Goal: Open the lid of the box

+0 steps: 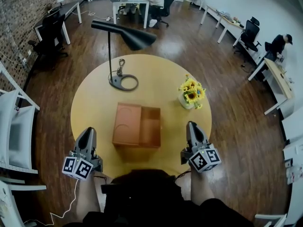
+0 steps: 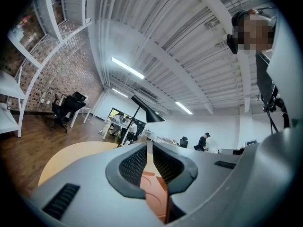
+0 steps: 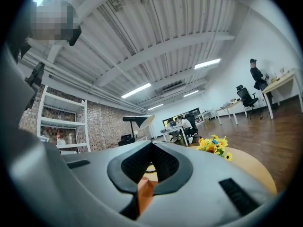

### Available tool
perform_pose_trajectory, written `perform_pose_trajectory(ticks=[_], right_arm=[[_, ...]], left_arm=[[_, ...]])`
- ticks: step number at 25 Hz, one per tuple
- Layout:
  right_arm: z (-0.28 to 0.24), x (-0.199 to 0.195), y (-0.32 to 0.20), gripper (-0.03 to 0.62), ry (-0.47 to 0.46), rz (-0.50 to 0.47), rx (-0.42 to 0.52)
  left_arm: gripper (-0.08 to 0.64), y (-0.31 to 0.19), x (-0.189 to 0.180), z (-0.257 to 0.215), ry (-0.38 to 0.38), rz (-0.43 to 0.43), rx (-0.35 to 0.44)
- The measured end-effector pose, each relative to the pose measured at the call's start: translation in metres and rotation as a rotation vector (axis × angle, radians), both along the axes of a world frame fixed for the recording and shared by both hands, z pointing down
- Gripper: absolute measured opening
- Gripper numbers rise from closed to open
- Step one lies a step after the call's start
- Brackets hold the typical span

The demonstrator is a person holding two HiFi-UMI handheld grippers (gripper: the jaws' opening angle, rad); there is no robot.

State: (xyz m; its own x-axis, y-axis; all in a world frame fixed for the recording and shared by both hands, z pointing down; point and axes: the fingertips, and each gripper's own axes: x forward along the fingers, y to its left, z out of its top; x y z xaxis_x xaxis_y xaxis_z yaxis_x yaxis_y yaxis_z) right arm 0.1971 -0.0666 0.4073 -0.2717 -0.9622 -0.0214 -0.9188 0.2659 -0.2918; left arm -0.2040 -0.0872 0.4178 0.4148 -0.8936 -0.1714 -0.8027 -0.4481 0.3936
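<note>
As seen from the head view, a round, pale-yellow wooden table [image 1: 94, 109] fills the middle of a dark wood-plank floor [image 1: 227, 108]. An orange-brown rectangular box [image 1: 136, 126], the task's object, lies at the centre of the table. Its left part shows a flat panel marked with a curved line, and its right part reads as a shallow recess. Whether the flat panel is a lid folded aside cannot be told.

At 11 o'clock on the table stands a black desk lamp [image 1: 132, 37] with a ring-shaped base and a cone shade leaning toward the right. At 2 o'clock sits a bunch of yellow sunflowers [image 1: 191, 91] in a small white pot [image 1: 185, 102].

The left gripper [image 1: 88, 132], grey, with a cube of square markers [image 1: 77, 167] at its rear, lies at 7 o'clock near the table's edge. It is apart from the box. Its jaws are together, with only a thin slit between the ribbed pads, and they hold nothing.

The right gripper [image 1: 191, 125], of the same build, lies at 5 o'clock, also apart from the box. Its jaws are pressed fully together and are empty.

Both grippers point toward 12 o'clock, with the box between them. Beyond the table, at 12 o'clock, people sit at white office desks [image 1: 128, 4].
</note>
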Motion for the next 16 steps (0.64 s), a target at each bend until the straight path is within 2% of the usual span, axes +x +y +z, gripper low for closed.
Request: perform_pose_trajectory(ticks=[3,7,16], right_arm=[[0.002,-0.001,-0.001,0.002,0.009,0.001,0.003],[-0.005,-0.013,0.001,0.002,0.116,-0.006,0.023],[0.001,-0.011,0.0,0.002,0.133,0.004,0.005]], left_arm=[[0.032,-0.001,0.002,0.003,-0.006,0.003,-0.009],[0.031,-0.002,0.005,0.006,-0.012,0.009,-0.015],[0.026,-0.003,0.01,0.005,-0.005,0.023,-0.016]])
